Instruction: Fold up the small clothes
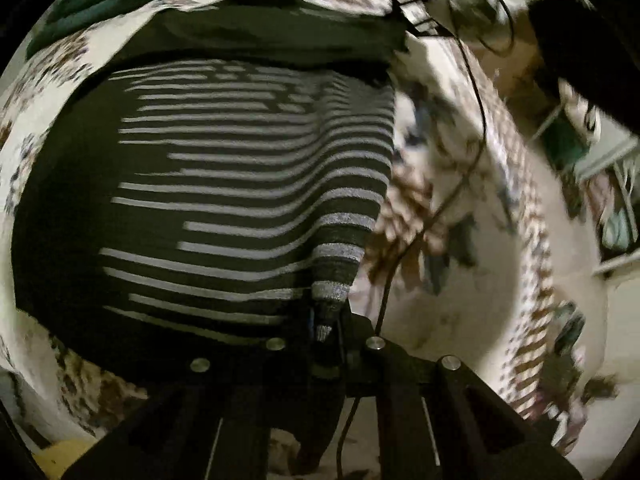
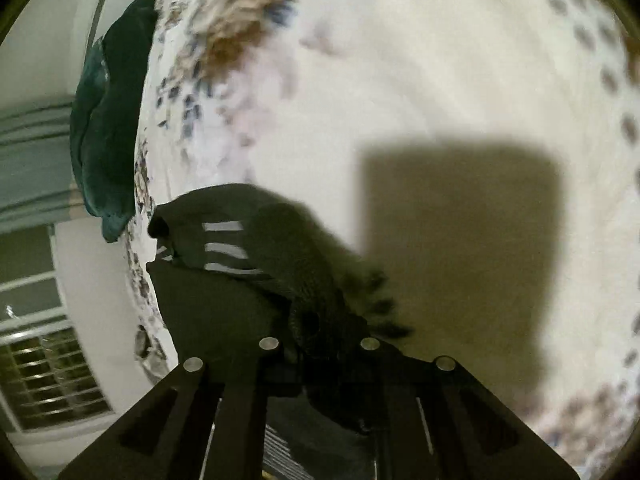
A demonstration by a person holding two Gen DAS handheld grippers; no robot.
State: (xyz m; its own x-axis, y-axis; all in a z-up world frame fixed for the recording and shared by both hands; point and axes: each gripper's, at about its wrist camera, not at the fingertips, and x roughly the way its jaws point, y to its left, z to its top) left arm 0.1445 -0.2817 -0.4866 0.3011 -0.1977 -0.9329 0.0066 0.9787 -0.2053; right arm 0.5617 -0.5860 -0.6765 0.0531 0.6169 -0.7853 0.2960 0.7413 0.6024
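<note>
A black garment with white stripes (image 1: 224,200) hangs spread out in the left wrist view, above a white floral bedsheet (image 1: 472,280). My left gripper (image 1: 326,336) is shut on its lower right corner. In the right wrist view my right gripper (image 2: 320,340) is shut on another bunched part of the same striped garment (image 2: 240,256), held above the sheet (image 2: 420,92). The other gripper and the person's dark sleeve (image 1: 568,40) show blurred at the top right of the left wrist view.
A dark teal cloth (image 2: 108,120) lies at the far edge of the bed, also in the left wrist view (image 1: 92,4). A black cable (image 1: 476,92) trails over the sheet. A window with a grille (image 2: 52,376) and a wall are beyond the bed.
</note>
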